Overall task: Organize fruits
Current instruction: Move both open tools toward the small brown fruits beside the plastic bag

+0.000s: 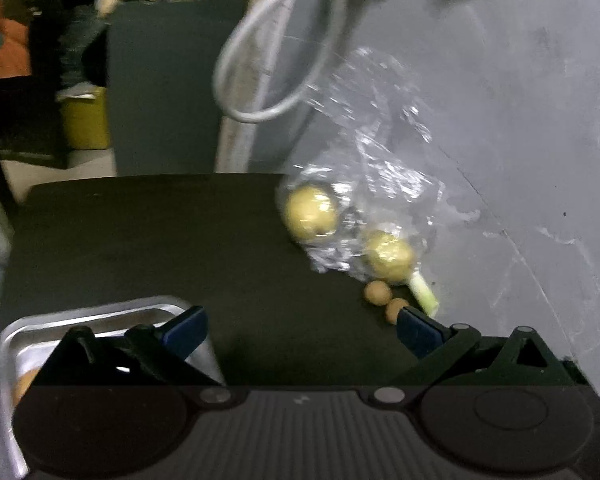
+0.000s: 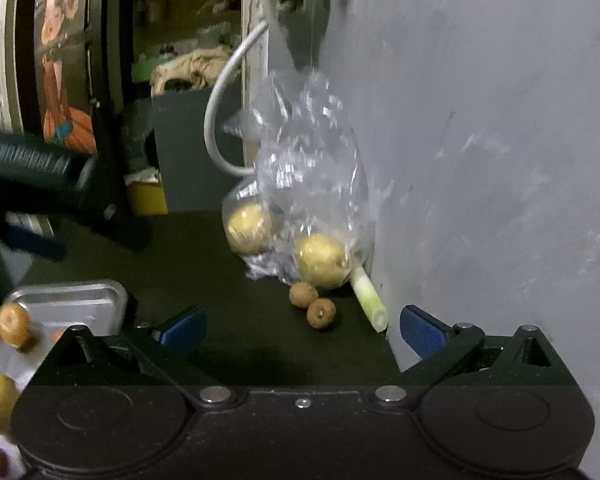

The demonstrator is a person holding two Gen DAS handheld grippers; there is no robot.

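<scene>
Fruits [image 2: 322, 261] in clear bag [image 2: 308, 152] by wall; left claw [image 1: 300, 326] and right claw [image 2: 302, 326] wide open, empty

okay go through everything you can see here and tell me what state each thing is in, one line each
Left gripper: open, holding nothing.
Right gripper: open, holding nothing.
Clear plastic bag: crumpled, standing against the grey wall, two yellow round fruits inside.
Two small brown round fruits: loose on the dark table, beside the bag.
Pale green stalk piece: lying along the wall's base.
Silver metal tray: upright, some fruit in it.
</scene>
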